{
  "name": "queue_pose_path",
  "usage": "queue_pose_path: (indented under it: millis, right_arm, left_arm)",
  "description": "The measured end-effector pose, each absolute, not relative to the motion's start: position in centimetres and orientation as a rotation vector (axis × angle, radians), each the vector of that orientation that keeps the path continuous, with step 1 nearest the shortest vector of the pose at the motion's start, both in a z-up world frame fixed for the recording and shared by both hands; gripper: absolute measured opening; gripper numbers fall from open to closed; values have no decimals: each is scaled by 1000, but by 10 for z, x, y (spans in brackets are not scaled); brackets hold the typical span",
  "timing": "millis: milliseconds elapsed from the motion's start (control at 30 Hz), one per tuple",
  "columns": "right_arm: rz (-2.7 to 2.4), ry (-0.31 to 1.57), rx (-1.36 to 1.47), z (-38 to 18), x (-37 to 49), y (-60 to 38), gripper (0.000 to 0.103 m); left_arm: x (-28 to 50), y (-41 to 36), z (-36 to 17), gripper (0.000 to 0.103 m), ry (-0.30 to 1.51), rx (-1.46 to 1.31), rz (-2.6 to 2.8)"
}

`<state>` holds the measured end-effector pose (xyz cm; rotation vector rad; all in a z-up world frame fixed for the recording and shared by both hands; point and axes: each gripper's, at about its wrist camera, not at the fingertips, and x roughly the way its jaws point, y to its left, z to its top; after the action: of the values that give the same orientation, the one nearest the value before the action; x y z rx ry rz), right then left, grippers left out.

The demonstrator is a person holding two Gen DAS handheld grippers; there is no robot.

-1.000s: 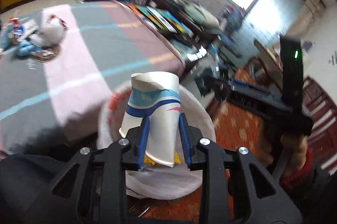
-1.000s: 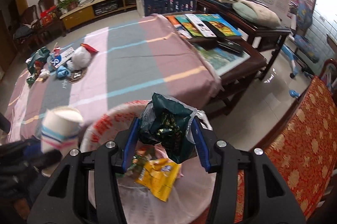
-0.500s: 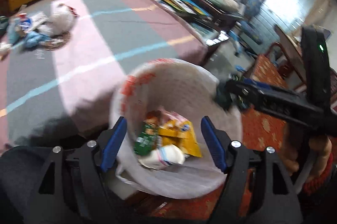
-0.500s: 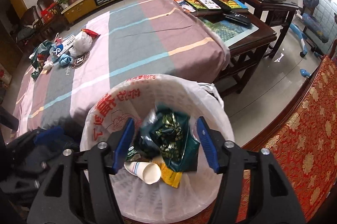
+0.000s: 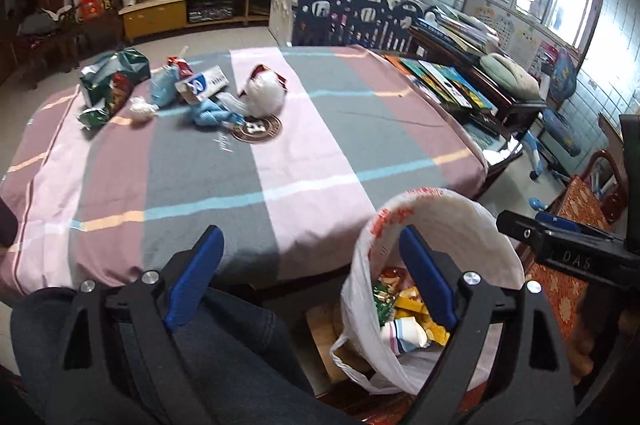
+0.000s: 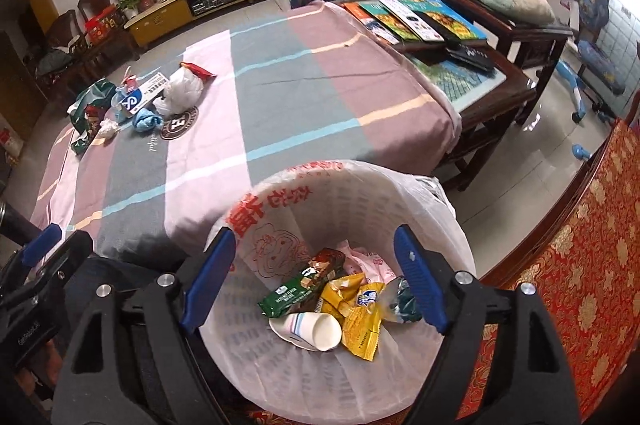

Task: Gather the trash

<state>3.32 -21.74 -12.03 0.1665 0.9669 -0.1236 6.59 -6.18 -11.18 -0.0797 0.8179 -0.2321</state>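
The bin [image 6: 320, 171] lined with a white bag stands by the table's near edge. In it lie a paper cup [image 6: 314, 331], a green wrapper [image 6: 302, 285], a yellow packet [image 6: 358, 317] and a dark green bag [image 6: 400, 299]. My right gripper [image 6: 314, 265] hangs over the bin, its jaws opening, nothing held. My left gripper [image 5: 310, 265] points at the table edge left of the bin [image 5: 440, 199], its jaws opening and empty. The cup [image 5: 404, 335] shows inside. More trash lies far left on the striped cloth [image 5: 300, 153]: a green bag [image 5: 108, 77], a white bag [image 5: 262, 95] and a blue-white box [image 5: 202, 85].
A low wooden table with books [image 6: 432, 19] stands to the right. A red patterned seat [image 6: 580, 285] borders the bin. A person's leg in dark trousers [image 5: 228, 345] is under my left gripper. A blue-and-white play fence [image 5: 352, 9] is behind the table.
The left gripper let go of the paper cup, which now lies in the bin, and swung left toward the table. The right gripper released the dark green bag into the bin. Both jaws widened.
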Motion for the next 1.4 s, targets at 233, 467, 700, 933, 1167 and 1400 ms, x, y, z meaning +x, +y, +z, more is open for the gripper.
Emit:
queue_pose_path:
  millis: [233,467,700,933,1167,1400]
  right_arm:
    - [-89,934,74,-99,36,-173,83]
    - [-53,937,54,-95,39,-145,83]
    - [-36,960,51,-105,39,-136,83]
    - [-56,988,121,-113,39,-151,83]
    - [-47,995,114,-116,39,-149,83]
    - [-40,1004,109,-119,40,-146,83]
  left_arm:
    - [66,-20,-89,91,762,-175,-189]
    - [68,18,-76,93,735,-253,-118]
    - [72,27,-79,93,753,-274,-96]
    - [72,21,-84,93,769,-261,-101]
    - [73,22,-88,93,781,-261,-99]
    - [74,23,-90,93,785,-264,-94]
